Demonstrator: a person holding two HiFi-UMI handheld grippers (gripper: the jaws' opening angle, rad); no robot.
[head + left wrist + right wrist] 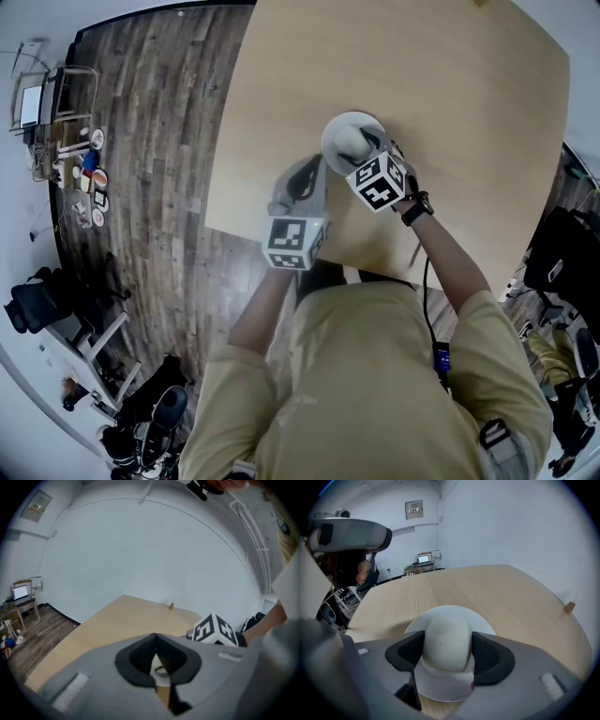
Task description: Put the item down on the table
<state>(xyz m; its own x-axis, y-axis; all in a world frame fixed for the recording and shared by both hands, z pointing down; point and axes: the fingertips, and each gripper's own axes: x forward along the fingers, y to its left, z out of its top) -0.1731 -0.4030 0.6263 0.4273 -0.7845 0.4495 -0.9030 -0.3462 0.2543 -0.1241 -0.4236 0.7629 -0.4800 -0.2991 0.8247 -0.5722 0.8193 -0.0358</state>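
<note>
Right gripper view: right gripper (pixel 447 656) pinching a pale, rounded egg-shaped object (pixel 446 639).
Object is over the middle of a round white plate (pixel 483 623) on the light wooden table (pixel 487 588); left gripper (pixel 156 662), jaws pressed together, hovers beside the plate.

The plate (pixel 334 131) sits on the tabletop (pixel 469 112), toward its near edge and in front of the person (pixel 375 375). A round item (pixel 446 641) rests over the plate's middle, between the two jaws of the right claw (pixel 447 651), which press it from either side. The left claw (pixel 156 644) stands just beside it on the left, nearer the person, jaws together. A small peg (pixel 569 607) stands at the tabletop's far edge, well apart from the plate.
</note>
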